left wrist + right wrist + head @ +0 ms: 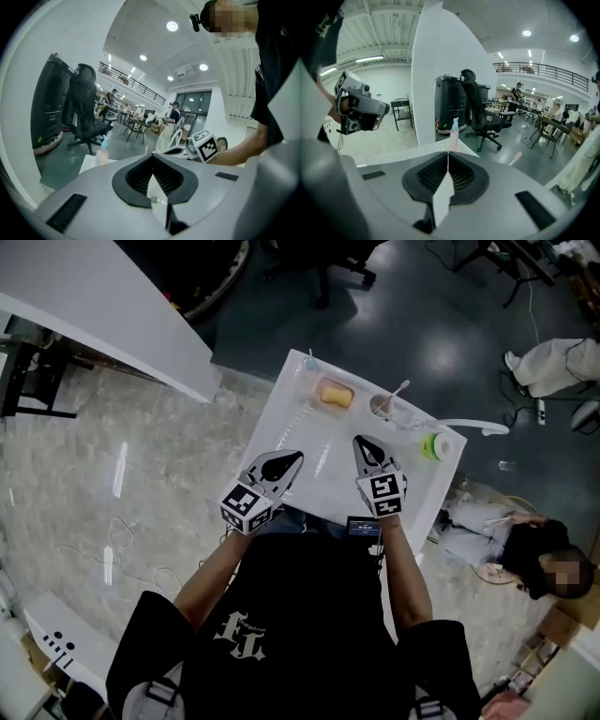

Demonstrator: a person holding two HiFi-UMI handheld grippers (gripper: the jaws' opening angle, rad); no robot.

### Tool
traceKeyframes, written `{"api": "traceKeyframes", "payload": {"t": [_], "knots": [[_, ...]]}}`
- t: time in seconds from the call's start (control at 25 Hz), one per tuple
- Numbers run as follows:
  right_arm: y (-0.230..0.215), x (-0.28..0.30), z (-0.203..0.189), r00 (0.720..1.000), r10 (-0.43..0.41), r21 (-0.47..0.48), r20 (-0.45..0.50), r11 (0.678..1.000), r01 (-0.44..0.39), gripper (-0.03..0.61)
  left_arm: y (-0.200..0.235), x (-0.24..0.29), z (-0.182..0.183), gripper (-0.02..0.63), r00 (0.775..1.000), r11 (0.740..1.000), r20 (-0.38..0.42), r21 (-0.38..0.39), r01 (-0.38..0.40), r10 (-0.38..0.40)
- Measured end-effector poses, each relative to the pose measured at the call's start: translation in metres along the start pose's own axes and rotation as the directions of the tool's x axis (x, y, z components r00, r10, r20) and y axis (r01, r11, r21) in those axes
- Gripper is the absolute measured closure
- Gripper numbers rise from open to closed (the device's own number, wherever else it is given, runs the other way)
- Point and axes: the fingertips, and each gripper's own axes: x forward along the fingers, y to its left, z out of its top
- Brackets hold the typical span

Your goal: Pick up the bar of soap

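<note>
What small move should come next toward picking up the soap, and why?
Probably open the right claw. Its jaws are shut with nothing between them, and the soap lies untouched ahead of it on the table, so it could not close round the bar as it stands.

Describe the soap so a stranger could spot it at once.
Find the white table in the middle of the head view and look to its far edge. The soap lies left of the cup with a brush. It is the only orange-yellow block there.
</note>
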Motion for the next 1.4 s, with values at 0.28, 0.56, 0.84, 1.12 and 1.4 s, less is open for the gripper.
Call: {"api": "traceKeyframes", "payload": {"t": [0.28, 0.56, 0.84, 1.12, 1.4], "knots": [[-0.016, 0.089, -0.018, 0.972, 0.053, -0.169, -0.229, 0.981, -0.093, 0.568, 0.008, -0.003, -0.001, 0.604, 0.999, 0.998, 0.006, -0.026, -0.053, 0.054], [-0.016, 0.175, -0.054, 0.891, 0.082, -0.342, -0.447, 0.904, -0.255, 0.445, 0.022, -0.013, -0.012, 0.604, 0.994, 0.992, 0.004, -0.063, -0.108, 0.109], [-0.034, 0.222, -0.074, 0.815, 0.036, -0.391, -0.578, 0.865, -0.315, 0.425, 0.033, -0.017, -0.014, 0.604, 0.989, 0.985, 0.004, -0.093, -0.144, 0.145], [-0.036, 0.244, -0.084, 0.77, 0.064, -0.357, -0.635, 0.86, -0.366, 0.398, 0.046, -0.013, -0.014, 0.604, 0.99, 0.985, -0.018, -0.098, -0.143, 0.142], [-0.038, 0.257, -0.086, 0.743, 0.158, -0.209, -0.651, 0.903, -0.375, 0.389, 0.05, -0.004, -0.01, 0.604, 0.991, 0.987, -0.038, -0.089, -0.132, 0.129]]}}
